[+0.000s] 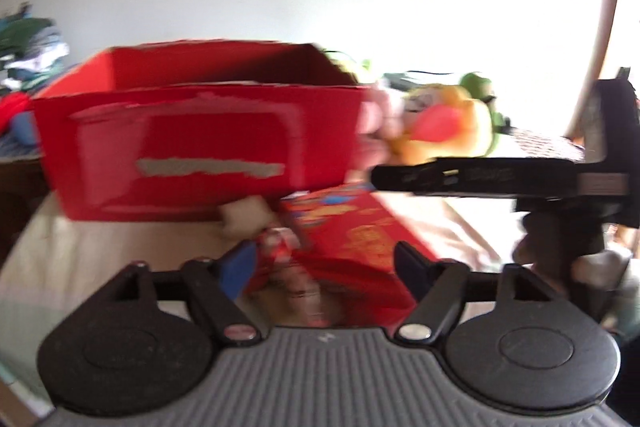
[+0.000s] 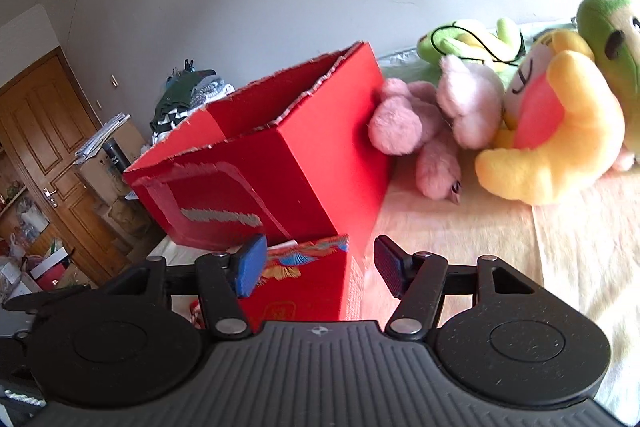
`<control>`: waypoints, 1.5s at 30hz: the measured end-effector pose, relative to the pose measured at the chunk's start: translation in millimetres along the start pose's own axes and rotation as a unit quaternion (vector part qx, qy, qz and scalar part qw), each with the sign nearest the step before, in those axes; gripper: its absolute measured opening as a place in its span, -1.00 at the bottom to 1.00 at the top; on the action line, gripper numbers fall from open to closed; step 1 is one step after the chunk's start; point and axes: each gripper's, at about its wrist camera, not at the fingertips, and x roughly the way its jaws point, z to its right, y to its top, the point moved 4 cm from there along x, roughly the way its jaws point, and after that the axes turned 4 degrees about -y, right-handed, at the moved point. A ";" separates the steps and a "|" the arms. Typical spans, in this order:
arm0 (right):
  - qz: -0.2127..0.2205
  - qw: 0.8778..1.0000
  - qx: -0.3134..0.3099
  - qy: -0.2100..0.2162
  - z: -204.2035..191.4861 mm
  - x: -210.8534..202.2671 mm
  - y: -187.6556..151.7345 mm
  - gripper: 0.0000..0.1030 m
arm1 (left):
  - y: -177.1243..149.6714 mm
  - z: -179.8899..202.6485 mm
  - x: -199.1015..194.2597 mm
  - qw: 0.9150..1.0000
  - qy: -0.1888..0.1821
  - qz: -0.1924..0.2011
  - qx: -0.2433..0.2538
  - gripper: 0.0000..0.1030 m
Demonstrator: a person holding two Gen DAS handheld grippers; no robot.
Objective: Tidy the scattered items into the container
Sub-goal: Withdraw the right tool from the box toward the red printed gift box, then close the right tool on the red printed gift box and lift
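Toys point(image 2: 520, 131) are lying at three o'clock of the red box point(image 2: 280, 163). Both the left gripper point(image 1: 324, 263) and right gripper point(image 2: 316, 263) are straddling a red packet point(image 2: 308, 283), fingers apart, gripping nothing.

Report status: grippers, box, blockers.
Left gripper and right gripper open, both straddling the small red packet. Red box open-topped, contents unseen. Plush toys beside it. No blockers.

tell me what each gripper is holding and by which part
Nothing held: the left gripper and right gripper both stand open around the small red box, pads not pressing.
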 end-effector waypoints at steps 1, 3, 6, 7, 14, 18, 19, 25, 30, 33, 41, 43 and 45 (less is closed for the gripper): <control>-0.002 1.000 0.003 0.001 1.3 -0.8 -1.6 0.23 | 3.1 -9.5 6.1 1.000 -0.013 -0.001 0.004 0.33; -0.006 1.000 0.008 0.003 4.5 -1.9 -6.1 0.23 | 3.5 -2.4 13.7 0.999 -0.030 -0.004 0.015 0.33; -0.011 1.000 0.014 0.004 9.1 -2.2 -9.4 0.23 | 1.5 4.9 27.8 0.999 -0.036 -0.019 0.018 0.33; -0.014 1.000 0.015 0.005 10.1 -1.7 -10.4 0.23 | -0.4 8.5 31.1 0.999 -0.038 -0.025 0.015 0.33; -0.049 0.998 0.033 0.022 18.4 5.3 -17.9 0.24 | -9.4 14.1 35.6 0.999 -0.012 -0.037 0.015 0.42; -0.056 0.997 0.037 0.029 21.6 3.3 -19.8 0.24 | -11.6 -1.2 28.3 0.999 0.006 -0.030 0.021 0.58; -0.056 0.997 0.038 0.030 22.6 1.7 -19.8 0.24 | -13.1 -4.6 25.4 0.999 0.016 -0.028 0.021 0.62; -0.059 0.996 0.054 0.038 30.6 -4.2 -18.7 0.25 | -13.1 -29.9 9.7 0.998 0.050 -0.032 0.009 0.50; -0.068 0.995 0.053 0.041 27.8 1.7 -21.1 0.25 | -4.2 -18.1 -6.9 0.999 0.027 -0.003 0.038 0.59; -0.070 0.995 0.050 0.043 27.0 1.6 -21.2 0.25 | 1.8 -4.1 -6.8 0.999 -0.014 0.002 0.035 0.61; -0.073 0.995 0.061 0.037 36.9 -2.0 -24.9 0.27 | -10.1 29.7 37.7 0.996 -0.036 -0.056 0.055 0.66; -0.073 0.995 0.064 0.038 40.1 -3.5 -24.9 0.28 | -12.0 30.9 44.4 0.996 -0.018 -0.063 0.062 0.71; -0.071 0.995 0.067 0.037 42.9 -5.3 -24.5 0.28 | -12.3 28.9 45.6 0.996 -0.019 -0.062 0.055 0.76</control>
